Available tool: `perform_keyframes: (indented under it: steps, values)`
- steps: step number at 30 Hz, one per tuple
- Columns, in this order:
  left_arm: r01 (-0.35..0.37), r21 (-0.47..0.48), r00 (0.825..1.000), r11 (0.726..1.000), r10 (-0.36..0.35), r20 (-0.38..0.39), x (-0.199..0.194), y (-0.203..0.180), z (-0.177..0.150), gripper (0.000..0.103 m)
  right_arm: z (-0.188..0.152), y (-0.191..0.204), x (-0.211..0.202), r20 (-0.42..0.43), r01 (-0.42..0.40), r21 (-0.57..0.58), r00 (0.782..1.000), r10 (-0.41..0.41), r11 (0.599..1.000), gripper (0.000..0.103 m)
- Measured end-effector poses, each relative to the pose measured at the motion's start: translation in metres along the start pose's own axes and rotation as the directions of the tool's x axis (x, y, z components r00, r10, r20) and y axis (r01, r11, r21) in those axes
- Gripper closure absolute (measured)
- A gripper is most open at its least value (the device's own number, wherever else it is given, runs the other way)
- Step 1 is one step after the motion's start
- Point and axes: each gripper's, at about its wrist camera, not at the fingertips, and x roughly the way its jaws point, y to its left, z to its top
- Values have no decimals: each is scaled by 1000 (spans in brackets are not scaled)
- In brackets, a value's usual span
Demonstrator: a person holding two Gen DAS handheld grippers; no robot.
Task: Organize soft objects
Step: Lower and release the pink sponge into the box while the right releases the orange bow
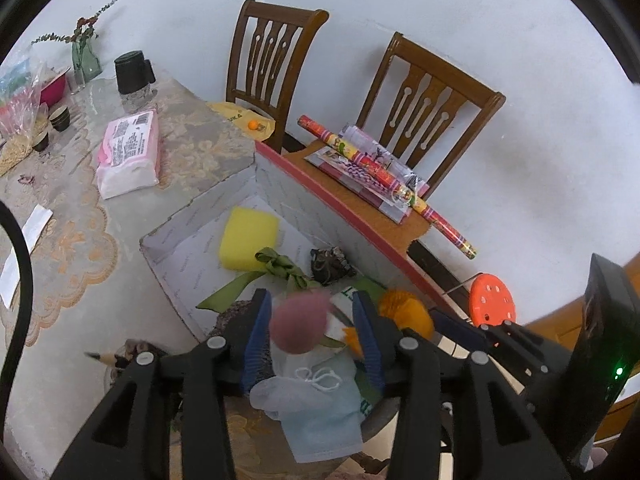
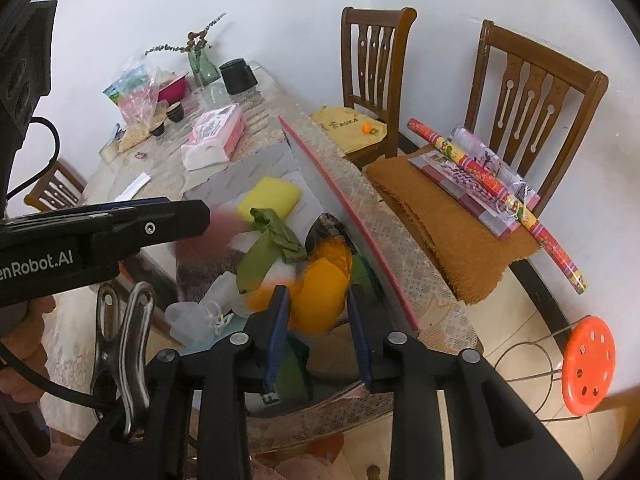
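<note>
An open cardboard box (image 1: 224,196) with a red outer wall lies on the table and holds a yellow sponge (image 1: 247,237), a green ribbon bow (image 1: 282,266) and a dark patterned pouch (image 1: 330,264). My left gripper (image 1: 310,326) is open; a blurred pink pom-pom (image 1: 298,326) sits between its fingers, above a light blue face mask (image 1: 316,408). My right gripper (image 2: 318,320) is open around a yellow-orange plush ball (image 2: 322,300). The left gripper also shows in the right wrist view (image 2: 176,220), next to the sponge (image 2: 269,197).
A pink tissue pack (image 1: 129,152), dark cups, a green vase and bags stand on the lace tablecloth (image 1: 72,240). Two wooden chairs (image 1: 430,92) stand behind; one holds rolled wrapping paper (image 1: 384,176). An orange stool (image 2: 588,364) stands on the floor. A metal clip (image 2: 124,344) hangs at left.
</note>
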Motion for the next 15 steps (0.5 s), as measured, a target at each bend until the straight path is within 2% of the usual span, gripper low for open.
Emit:
perform_keyframes:
  steps: [5, 15]
  values:
    - [1, 33, 1000, 999, -2, 19, -7, -5, -2, 54, 0, 1, -5, 2, 17, 8, 1000, -17, 1000, 58]
    - [23, 64, 999, 998, -25, 37, -28, -3, -10, 54, -10, 9, -24, 25, 58, 40, 998, -59, 998, 58]
